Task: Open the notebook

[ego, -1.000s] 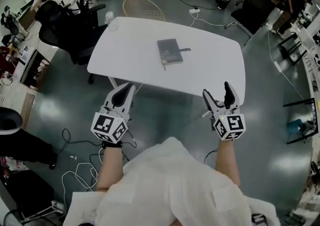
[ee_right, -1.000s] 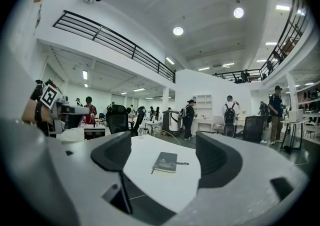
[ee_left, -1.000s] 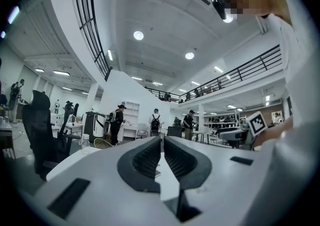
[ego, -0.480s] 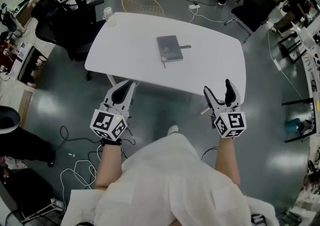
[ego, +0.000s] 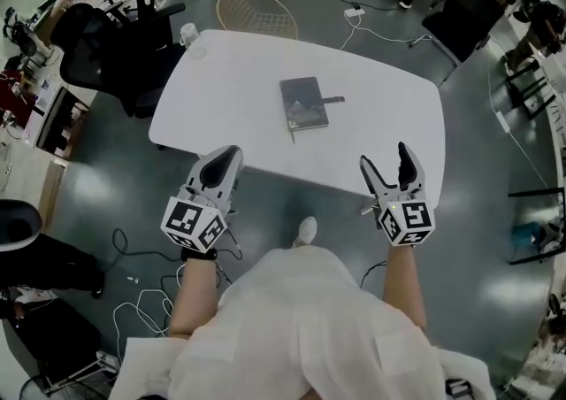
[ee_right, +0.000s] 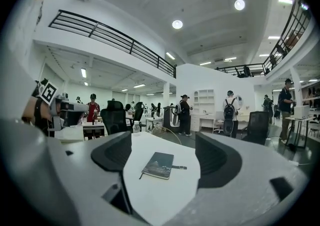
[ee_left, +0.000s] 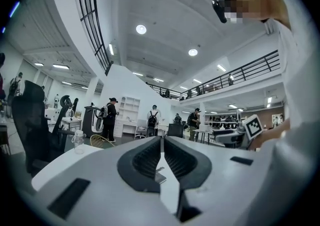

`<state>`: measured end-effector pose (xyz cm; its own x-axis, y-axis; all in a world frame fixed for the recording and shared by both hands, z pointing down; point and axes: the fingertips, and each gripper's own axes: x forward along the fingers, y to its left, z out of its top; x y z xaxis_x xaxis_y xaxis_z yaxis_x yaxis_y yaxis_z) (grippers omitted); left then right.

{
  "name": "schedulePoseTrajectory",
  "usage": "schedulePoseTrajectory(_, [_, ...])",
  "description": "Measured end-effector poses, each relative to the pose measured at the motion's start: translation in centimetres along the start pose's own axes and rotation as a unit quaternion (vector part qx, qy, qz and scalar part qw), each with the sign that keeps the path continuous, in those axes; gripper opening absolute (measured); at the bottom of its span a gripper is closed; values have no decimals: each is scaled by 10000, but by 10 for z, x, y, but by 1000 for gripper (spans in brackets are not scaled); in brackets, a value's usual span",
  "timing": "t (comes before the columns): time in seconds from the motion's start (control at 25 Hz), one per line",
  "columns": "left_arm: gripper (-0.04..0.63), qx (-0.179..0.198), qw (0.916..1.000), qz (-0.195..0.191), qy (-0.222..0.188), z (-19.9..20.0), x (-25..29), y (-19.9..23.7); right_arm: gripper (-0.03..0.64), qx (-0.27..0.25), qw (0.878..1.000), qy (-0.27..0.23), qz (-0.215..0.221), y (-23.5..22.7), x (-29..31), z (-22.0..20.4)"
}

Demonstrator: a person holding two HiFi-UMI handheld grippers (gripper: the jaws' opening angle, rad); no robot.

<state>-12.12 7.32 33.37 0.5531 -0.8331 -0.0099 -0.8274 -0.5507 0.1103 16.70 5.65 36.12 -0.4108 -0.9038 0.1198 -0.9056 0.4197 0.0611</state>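
Observation:
A dark closed notebook with a strap sticking out to its right lies flat near the middle of the white table. In the right gripper view the notebook sits between the spread jaws, some way ahead. My left gripper is held short of the table's near edge, its jaws shut and empty; in its own view the left gripper hides most of the notebook. My right gripper hovers open at the near right edge, holding nothing.
A clear bottle stands at the table's far left corner. A black office chair sits left of the table, and a round wicker piece lies on the floor beyond. Cables trail on the grey floor. People stand at desks far off.
The view has shifted a little closer to the table; the notebook sits slightly lower in the frame. Both grippers keep the same pose and state.

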Motion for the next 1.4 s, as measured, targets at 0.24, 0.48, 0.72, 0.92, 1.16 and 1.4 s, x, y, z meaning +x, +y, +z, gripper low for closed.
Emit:
schedulePoseTrajectory(0.24, [21, -1, 10000, -78, -27, 5, 70, 9, 382, -76, 9998, 65, 179, -37, 55, -2])
schedulePoseTrajectory(0.48, [21, 55, 10000, -78, -16, 9, 122, 13, 382, -122, 9993, 82, 336, -68, 99, 3])
schedulePoseTrajectory(0.72, [21, 30, 10000, -21, -32, 2, 153, 18, 380, -199, 9982, 96, 551, -79, 132, -2])
schedulePoseTrajectory(0.92, [21, -23, 10000, -30, -12, -7, 171, 26, 379, -144, 9975, 196, 664, -78, 157, -13])
schedulePoseTrajectory(1.16, [21, -37, 10000, -73, 49, -23, 189, 44, 377, -81, 9967, 361, 726, -74, 186, -36])
schedulePoseTrajectory(1.4, [21, -96, 9999, -73, 97, -26, 202, 68, 371, -35, 9962, 538, 679, -71, 215, -43])
